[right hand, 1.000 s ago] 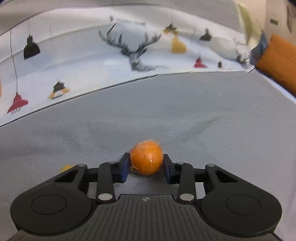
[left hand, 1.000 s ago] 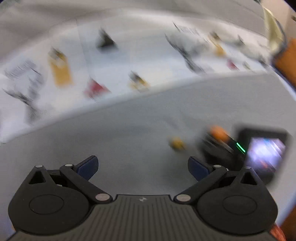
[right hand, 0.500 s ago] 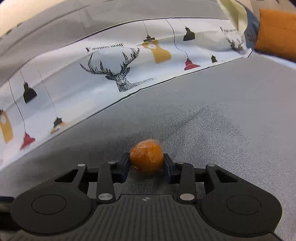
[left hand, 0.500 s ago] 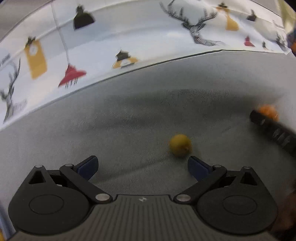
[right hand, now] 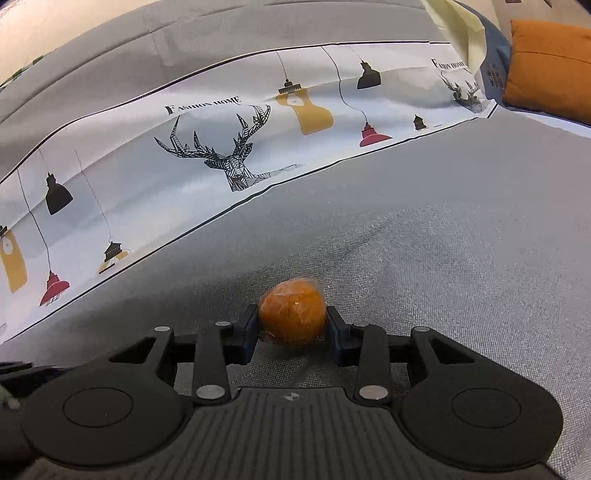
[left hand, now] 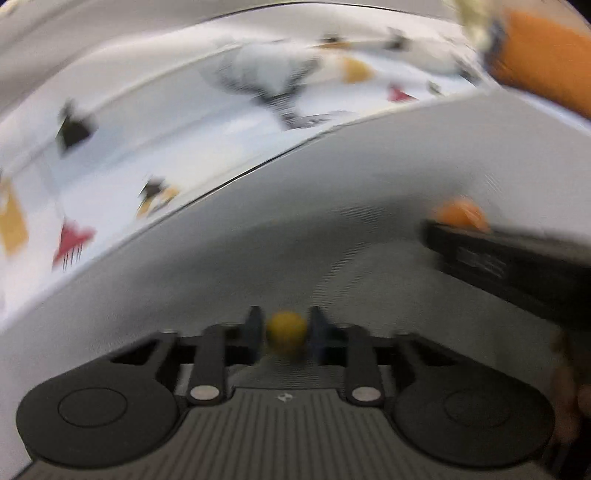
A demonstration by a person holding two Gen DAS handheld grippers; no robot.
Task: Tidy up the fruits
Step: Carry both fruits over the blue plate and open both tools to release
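Both hand-held grippers have fruit between their fingers. Seen from its own camera, the right gripper [right hand: 291,330] has its blue-padded fingers [right hand: 246,332] drawn in against the sides of an orange fruit [right hand: 291,314], which looks wrapped in clear film; the fruit sits at the fingertips above the grey fabric surface [right hand: 443,240]. Through the left wrist camera, which is heavily blurred, the left gripper [left hand: 286,334] has its jaws narrowed around a small yellow fruit [left hand: 286,332], with a pad at each side of it; whether the pads press the fruit or just flank it is hard to tell through the blur. The same view shows the right gripper [left hand: 443,236] as a dark bar at the right side, with the orange fruit [left hand: 458,214] at its tip, well apart from the yellow one.

Along the far edge of the grey surface lies a white printed cloth [right hand: 147,166] with a black border line, a geometric deer head [right hand: 229,162], hanging lamps in black, red and mustard, and the words "Fashion Home". An orange cushion [right hand: 550,66] rests at the far right corner, beside a pale folded cloth [right hand: 458,26].
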